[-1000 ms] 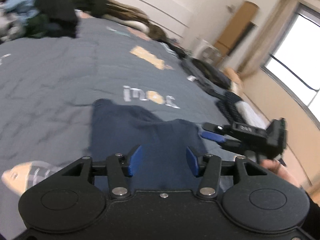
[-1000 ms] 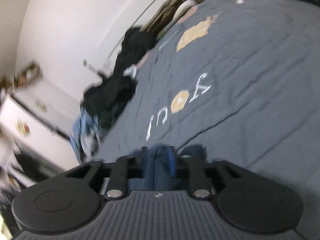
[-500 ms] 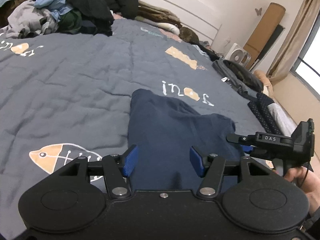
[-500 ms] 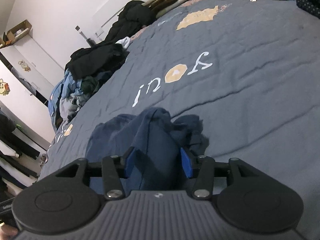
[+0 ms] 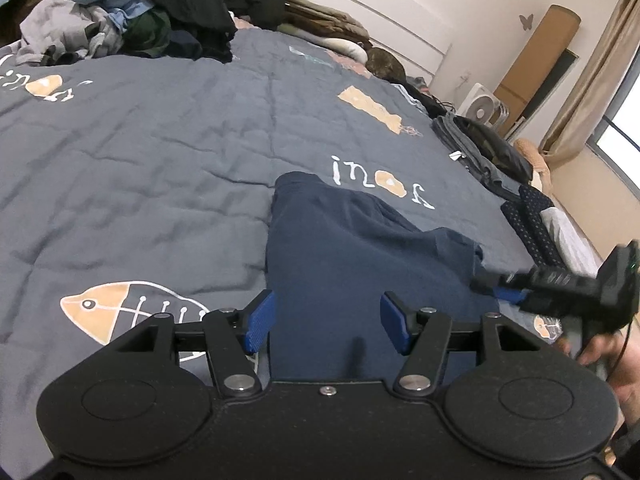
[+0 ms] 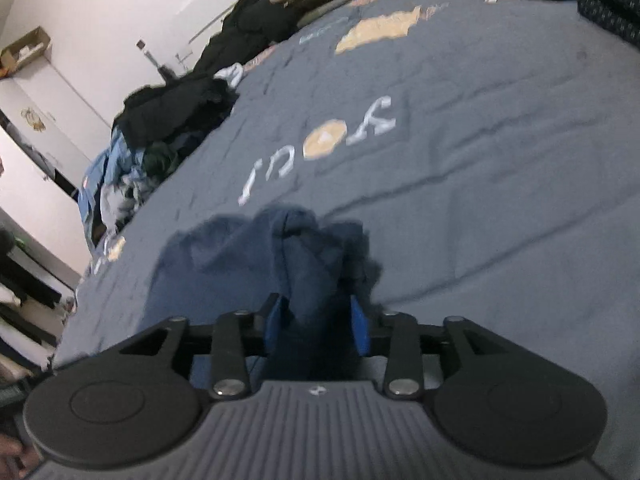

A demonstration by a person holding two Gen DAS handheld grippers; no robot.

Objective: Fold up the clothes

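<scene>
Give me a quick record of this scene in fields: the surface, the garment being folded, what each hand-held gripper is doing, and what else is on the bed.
surface: grey quilt with fish and letter prints
garment: navy garment, lying partly bunched
left hand-held gripper: open above the garment
right hand-held gripper: jaws opening, bunched navy cloth between them
other: unfolded clothes pile at the far side

Dark navy garment (image 5: 352, 256), plain and unprinted, spread on the grey bed cover (image 5: 140, 152) just below the white "you" lettering. Mostly flat across the near part, softly wrinkled. Far left corner squared off; right edge bunched into a raised, folded ridge (image 6: 308, 264). Well apart from the heap of unfolded clothes (image 5: 132, 12) at the bed's far corner.
</scene>
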